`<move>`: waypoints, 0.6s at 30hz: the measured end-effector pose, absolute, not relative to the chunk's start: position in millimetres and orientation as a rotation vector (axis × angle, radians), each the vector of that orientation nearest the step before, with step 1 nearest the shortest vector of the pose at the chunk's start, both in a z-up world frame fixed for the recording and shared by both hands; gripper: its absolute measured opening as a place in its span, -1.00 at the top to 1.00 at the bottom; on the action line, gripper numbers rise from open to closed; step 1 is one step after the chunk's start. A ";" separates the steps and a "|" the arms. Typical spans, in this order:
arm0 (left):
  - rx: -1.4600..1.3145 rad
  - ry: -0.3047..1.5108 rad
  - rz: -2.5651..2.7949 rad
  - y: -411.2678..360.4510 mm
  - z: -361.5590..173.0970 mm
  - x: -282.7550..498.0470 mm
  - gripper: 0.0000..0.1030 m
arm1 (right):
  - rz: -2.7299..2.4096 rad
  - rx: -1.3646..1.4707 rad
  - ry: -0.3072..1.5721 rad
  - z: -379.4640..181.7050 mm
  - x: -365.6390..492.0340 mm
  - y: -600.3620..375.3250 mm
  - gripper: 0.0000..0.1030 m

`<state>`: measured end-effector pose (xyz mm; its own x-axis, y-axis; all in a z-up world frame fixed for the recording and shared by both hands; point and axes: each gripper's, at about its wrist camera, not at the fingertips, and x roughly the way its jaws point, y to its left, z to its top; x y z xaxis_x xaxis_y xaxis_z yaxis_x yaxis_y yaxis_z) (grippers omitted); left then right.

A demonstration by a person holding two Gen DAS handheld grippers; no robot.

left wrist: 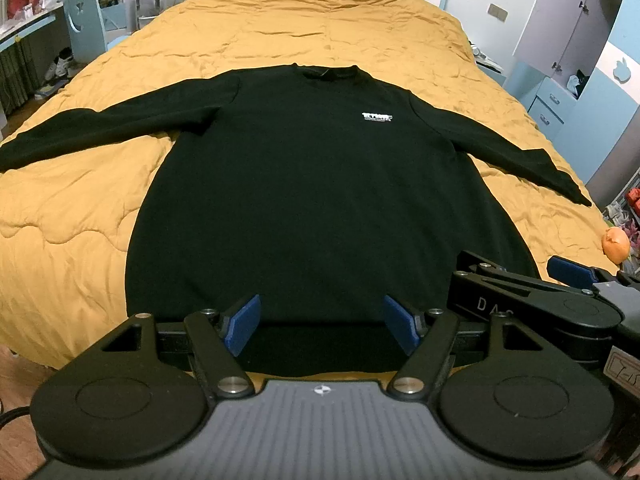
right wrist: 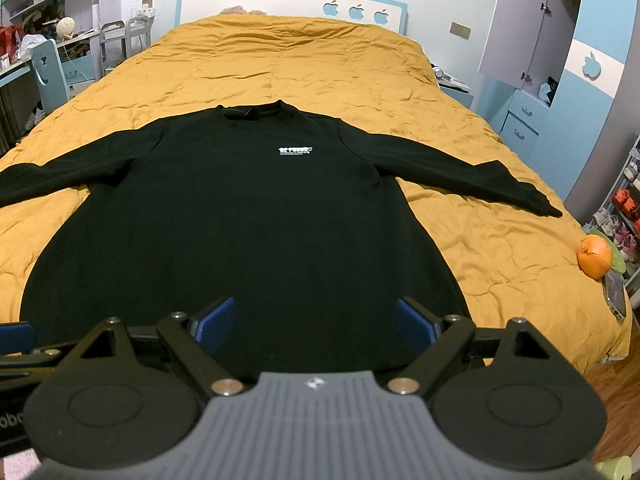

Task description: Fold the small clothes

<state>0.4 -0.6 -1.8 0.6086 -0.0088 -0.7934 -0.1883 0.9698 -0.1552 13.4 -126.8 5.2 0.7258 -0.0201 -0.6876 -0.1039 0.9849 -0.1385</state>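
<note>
Black sweatshirt lies flat, front up, on the bed's mustard quilt, sleeves spread wide, hem nearest me. My left claw and right claw both hang over the hem, spread wide, holding nothing. Fabric looks soft, thick, limp; I judge it will sag and drag on the quilt. Best hold: a cuff or shoulder seam, pinching both layers. Orange sits right of the sweatshirt, near the bed edge.

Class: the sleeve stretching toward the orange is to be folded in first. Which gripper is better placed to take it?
Right. The right gripper sits nearer that long black sleeve of the black long-sleeved sweatshirt; the left gripper sits farther over. Both are open.
</note>
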 end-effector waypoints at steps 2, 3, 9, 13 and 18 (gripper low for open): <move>-0.232 0.912 0.104 -0.7 -1.9 0.2 -0.60 | 0.046 -0.174 0.757 4.9 12.9 -126.1 -0.61; -0.232 0.912 0.104 -0.7 -2.0 0.1 -0.60 | 0.046 -0.173 0.758 5.2 13.5 -126.9 -0.61; -0.231 0.912 0.105 -0.4 -1.9 -0.1 -0.60 | 0.045 -0.173 0.756 5.1 12.6 -126.6 -0.61; -0.228 0.909 0.102 0.9 -0.9 0.1 -0.60 | 0.048 -0.168 0.756 6.3 12.0 -126.6 -0.61; -0.226 0.913 0.107 1.6 -0.6 0.0 -0.59 | 0.047 -0.172 0.757 5.7 13.9 -127.8 -0.61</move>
<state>0.0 1.6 -0.6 0.6083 -0.0038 -0.7937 -0.1876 0.9710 -0.1484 13.9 -127.8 5.7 0.7264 -0.0191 -0.6870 -0.1045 0.9849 -0.1379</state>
